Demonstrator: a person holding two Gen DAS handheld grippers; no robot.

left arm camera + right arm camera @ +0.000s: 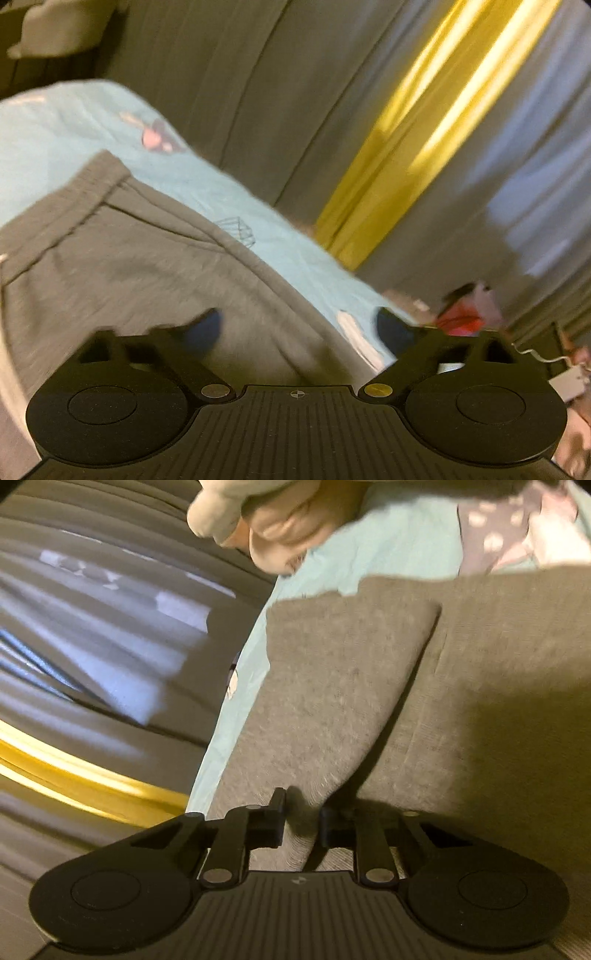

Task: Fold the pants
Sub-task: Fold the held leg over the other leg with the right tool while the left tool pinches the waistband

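Grey pants point(140, 266) lie flat on a light blue sheet point(66, 125), filling lower left of left wrist view and centre-right of right wrist view. Left gripper point(303, 328) jaws stand wide apart, nothing between them, hovering over the fabric. Right gripper point(303, 823) jaws are close together, pinching a ridge of pants fabric. Both views motion-blurred. Yellow curtain point(424, 147) behind.

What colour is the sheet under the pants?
Light blue sheet, with small printed pictures; clearest in the left wrist view.
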